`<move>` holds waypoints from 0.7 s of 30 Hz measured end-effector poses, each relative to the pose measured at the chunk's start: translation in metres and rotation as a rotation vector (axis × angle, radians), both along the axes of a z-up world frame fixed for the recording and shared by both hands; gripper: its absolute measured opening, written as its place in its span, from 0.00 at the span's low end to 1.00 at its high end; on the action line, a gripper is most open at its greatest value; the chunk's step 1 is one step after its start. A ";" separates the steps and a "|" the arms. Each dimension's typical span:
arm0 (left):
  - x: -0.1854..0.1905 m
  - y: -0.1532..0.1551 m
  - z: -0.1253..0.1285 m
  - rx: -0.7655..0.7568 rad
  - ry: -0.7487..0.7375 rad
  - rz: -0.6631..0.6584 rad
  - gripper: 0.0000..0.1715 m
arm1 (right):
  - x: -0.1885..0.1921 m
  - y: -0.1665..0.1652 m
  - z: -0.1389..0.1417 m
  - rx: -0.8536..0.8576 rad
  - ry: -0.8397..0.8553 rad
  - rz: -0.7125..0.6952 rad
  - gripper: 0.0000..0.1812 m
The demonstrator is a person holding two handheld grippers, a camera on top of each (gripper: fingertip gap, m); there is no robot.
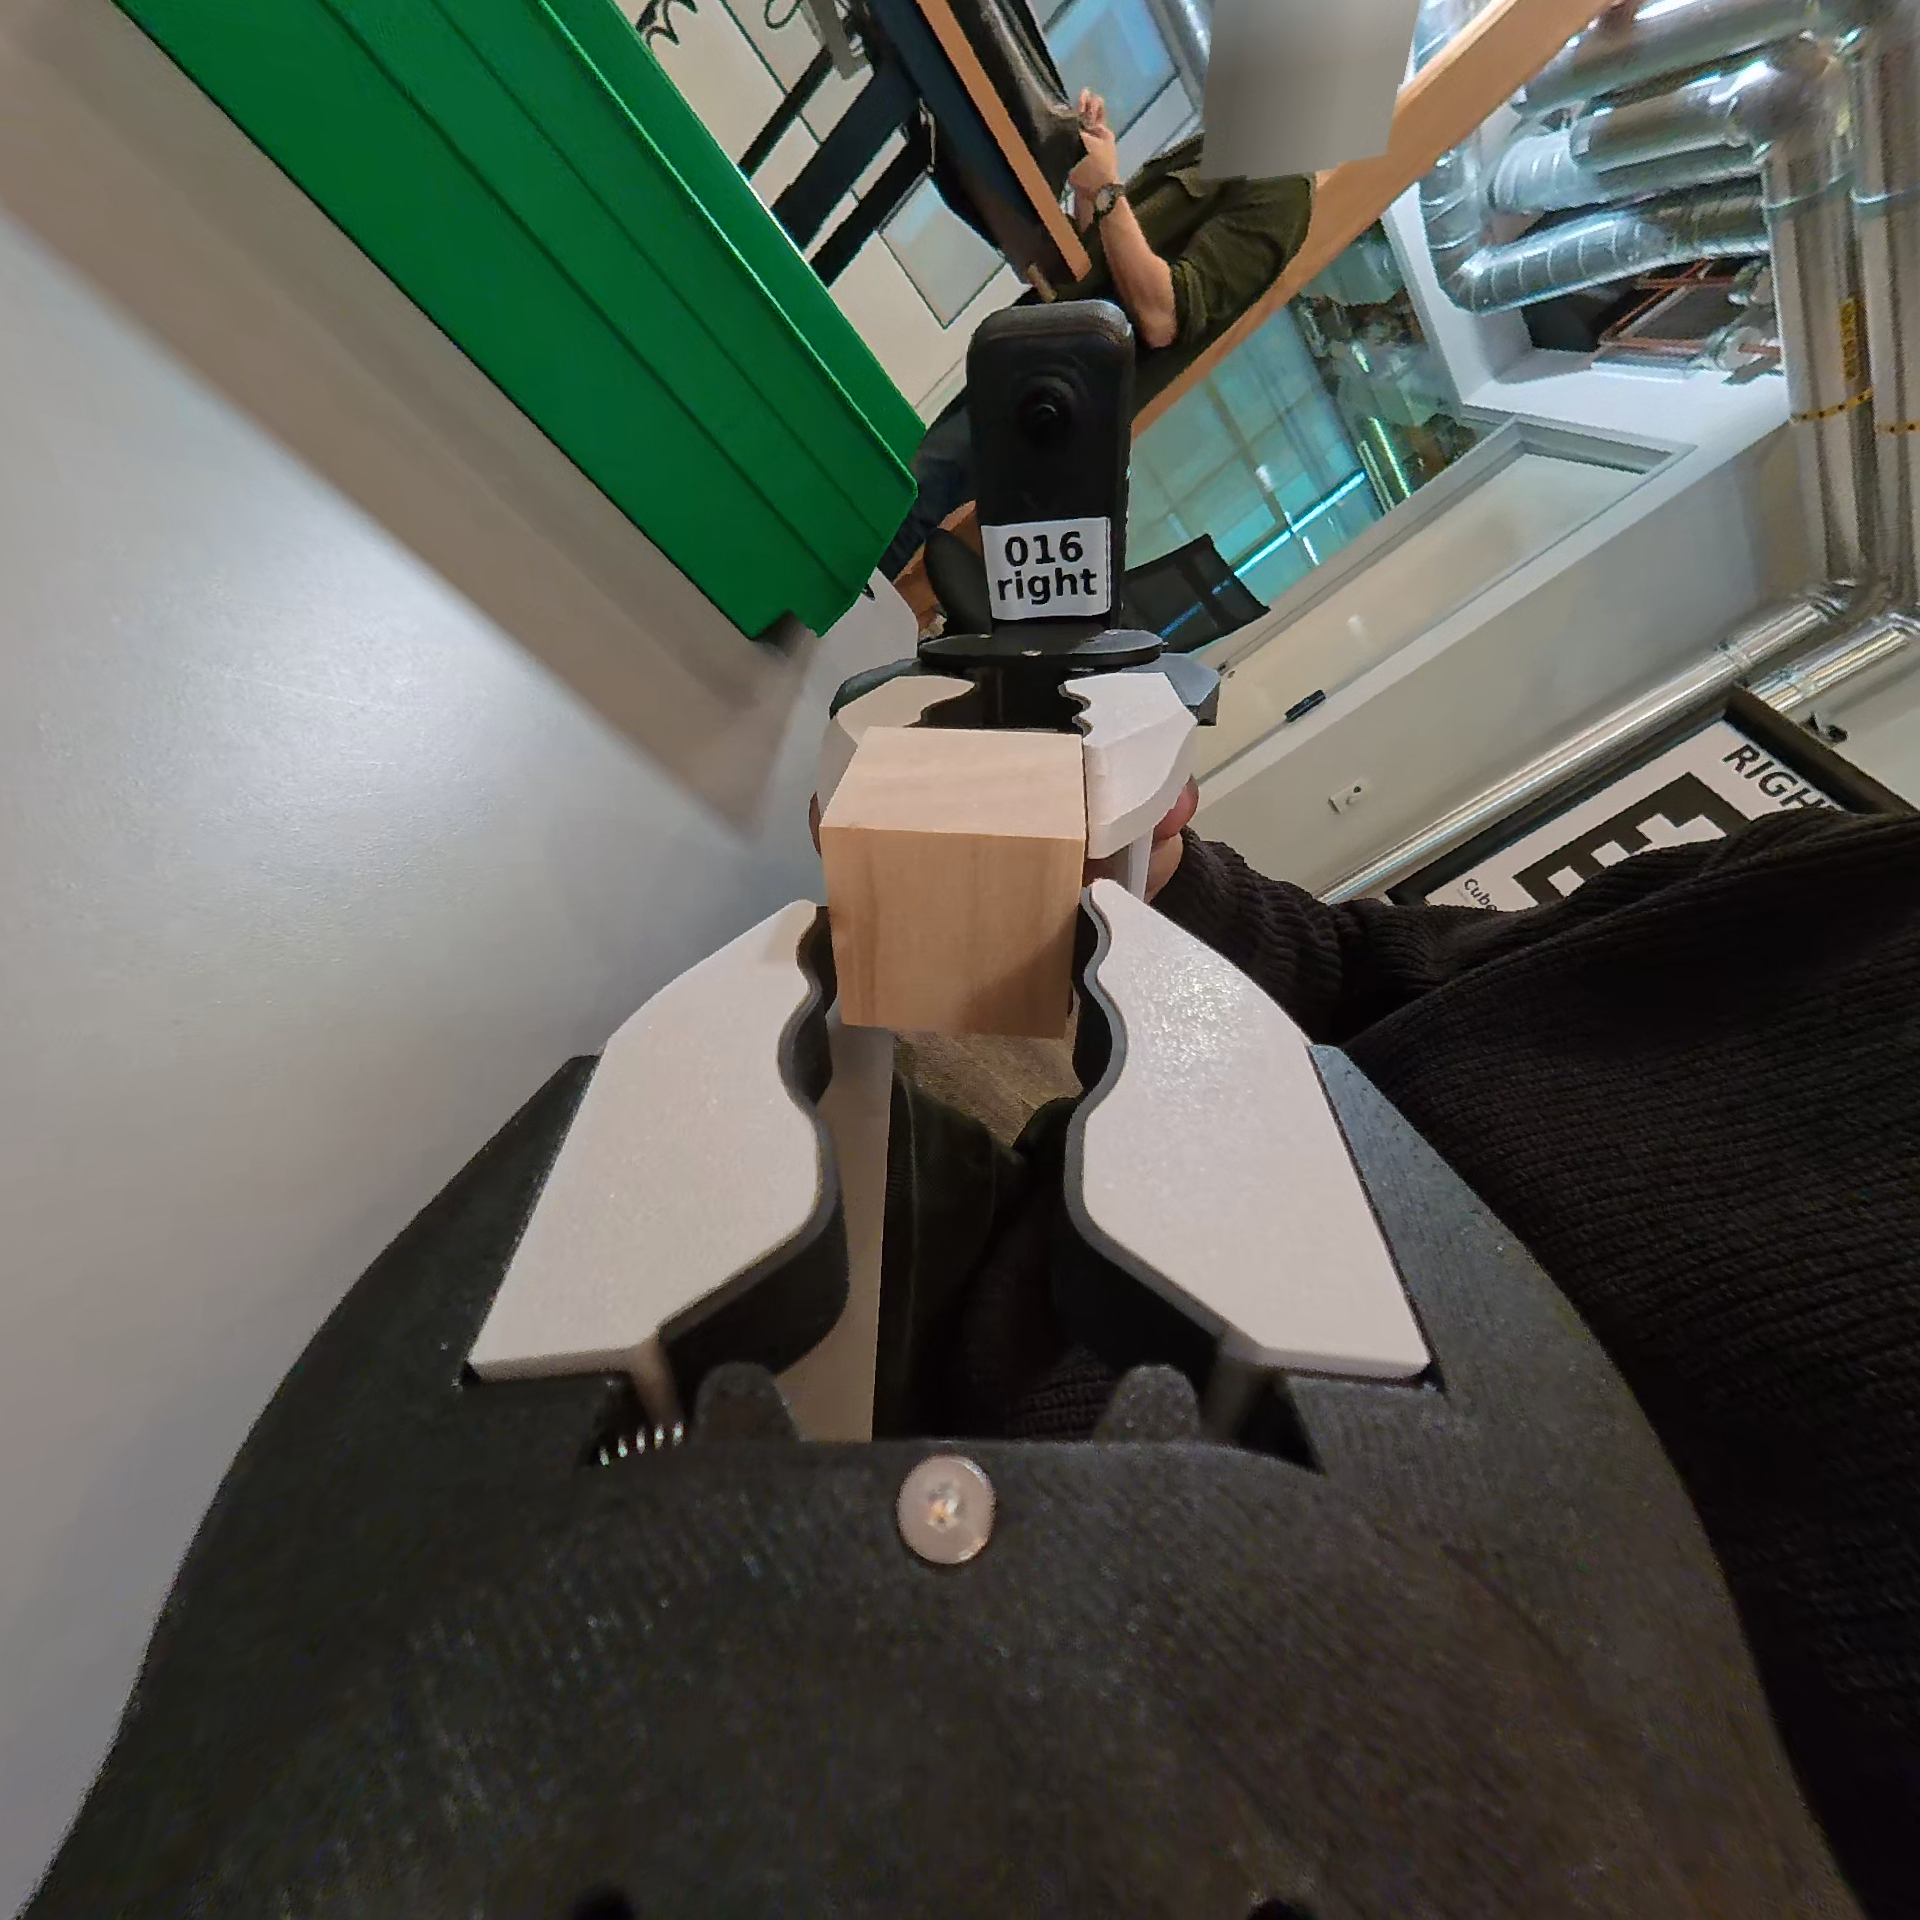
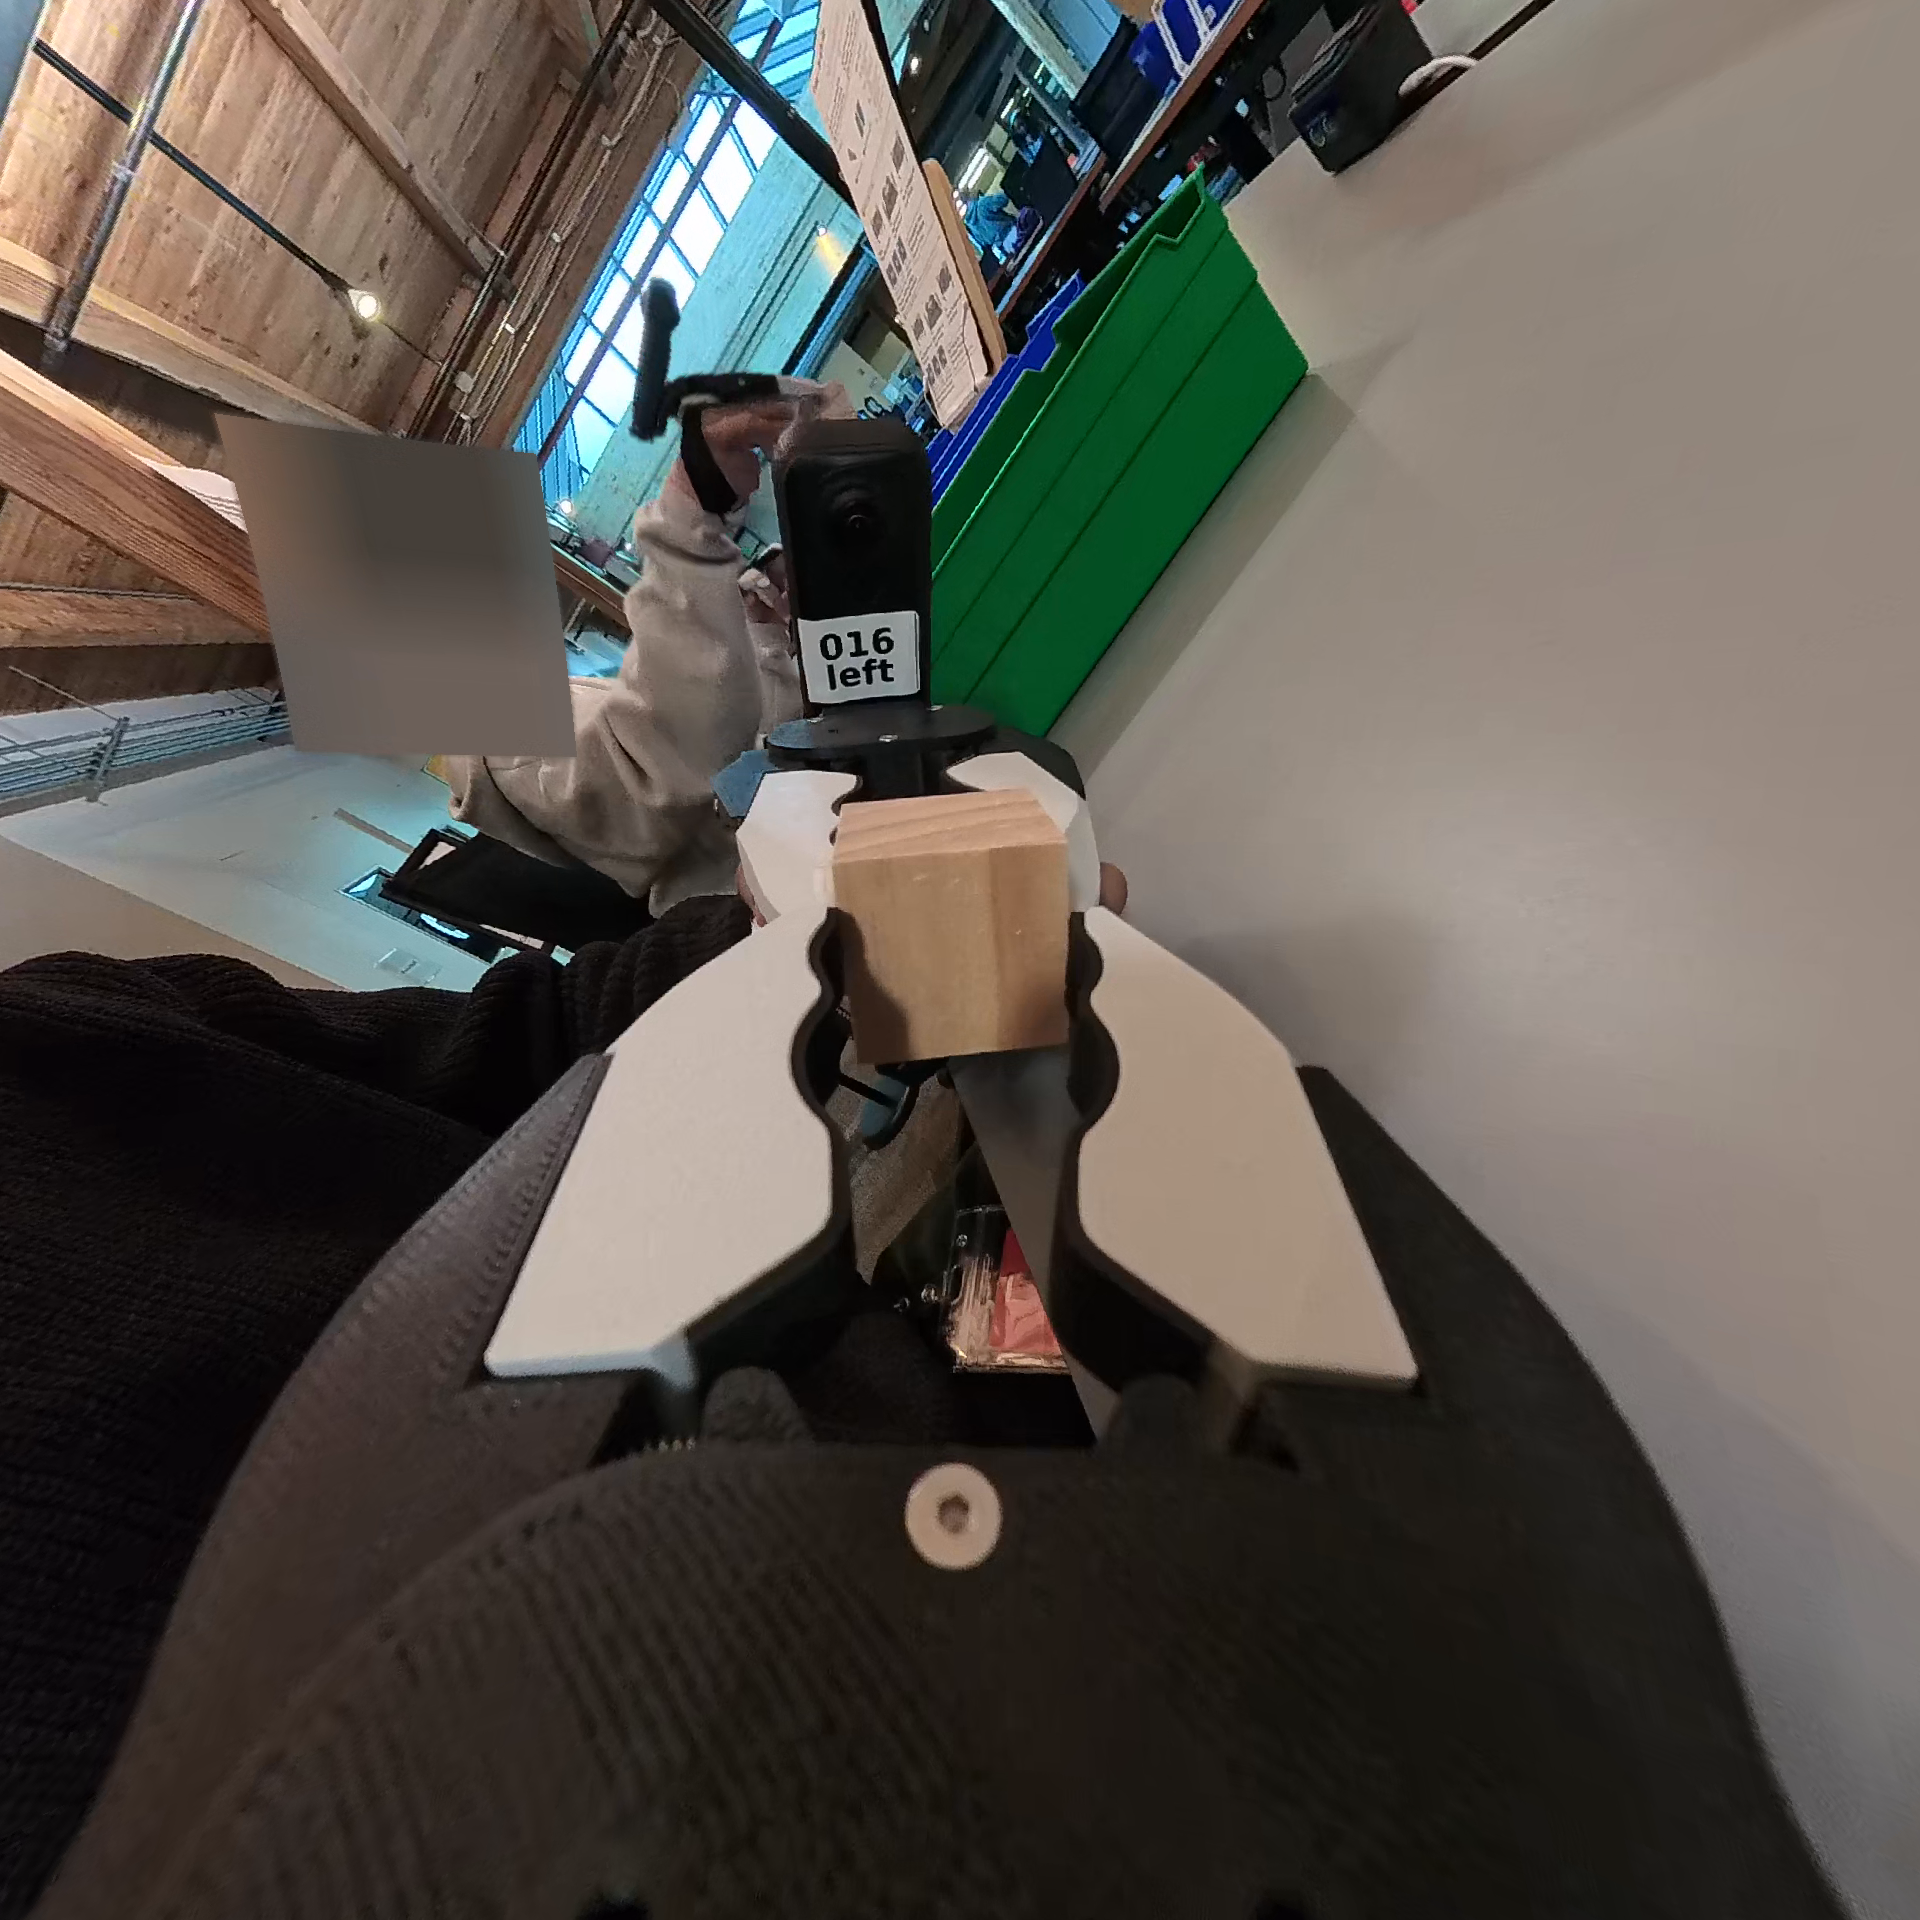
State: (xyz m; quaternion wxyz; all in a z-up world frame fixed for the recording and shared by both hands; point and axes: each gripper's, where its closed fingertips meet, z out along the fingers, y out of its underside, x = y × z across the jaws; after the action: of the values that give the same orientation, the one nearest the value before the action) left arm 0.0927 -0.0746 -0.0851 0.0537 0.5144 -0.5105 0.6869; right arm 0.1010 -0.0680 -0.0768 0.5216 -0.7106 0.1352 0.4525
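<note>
A pale wooden cube (image 1: 956, 883) is held in the air between the two grippers, which face each other tip to tip. My left gripper (image 1: 951, 920) is shut on the cube's near end, its white fingers (image 1: 707, 1101) pressing both sides. My right gripper (image 1: 982, 732) clamps the far end, with its black camera (image 1: 1044, 416) rising behind it. In the right wrist view the cube (image 2: 951, 935) sits between the right gripper's (image 2: 951, 940) tips. The left gripper (image 2: 925, 816) holds the opposite end there, with its camera (image 2: 857, 540) above it.
A white table (image 1: 260, 831) runs along one side, also in the right wrist view (image 2: 1558, 727). Stacked green bins (image 1: 582, 270) (image 2: 1122, 468) stand on it. A dark knitted sleeve (image 1: 1610, 1143) (image 2: 208, 1143) lies close beside the grippers. Two seated persons (image 1: 1195, 239) (image 2: 644, 748) are in the background.
</note>
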 end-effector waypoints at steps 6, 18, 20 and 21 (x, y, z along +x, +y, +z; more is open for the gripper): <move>-0.001 -0.001 0.000 -0.001 -0.007 -0.005 0.26 | -0.001 -0.001 -0.001 -0.009 0.001 0.014 0.23; -0.001 -0.007 -0.012 0.140 -0.019 -0.005 0.45 | 0.005 -0.001 -0.004 -0.028 -0.056 -0.010 0.23; -0.002 -0.008 -0.014 0.166 -0.023 -0.007 0.46 | 0.006 -0.001 -0.004 -0.029 -0.064 -0.013 0.23; -0.002 -0.009 -0.014 0.173 -0.024 -0.008 0.47 | 0.006 -0.001 -0.004 -0.029 -0.067 -0.014 0.23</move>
State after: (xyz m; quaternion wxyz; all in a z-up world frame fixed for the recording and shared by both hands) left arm 0.0909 -0.0832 -0.0995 0.0057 0.5069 -0.5706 0.6461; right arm 0.1067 -0.0695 -0.0810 0.5185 -0.7320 0.1291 0.4226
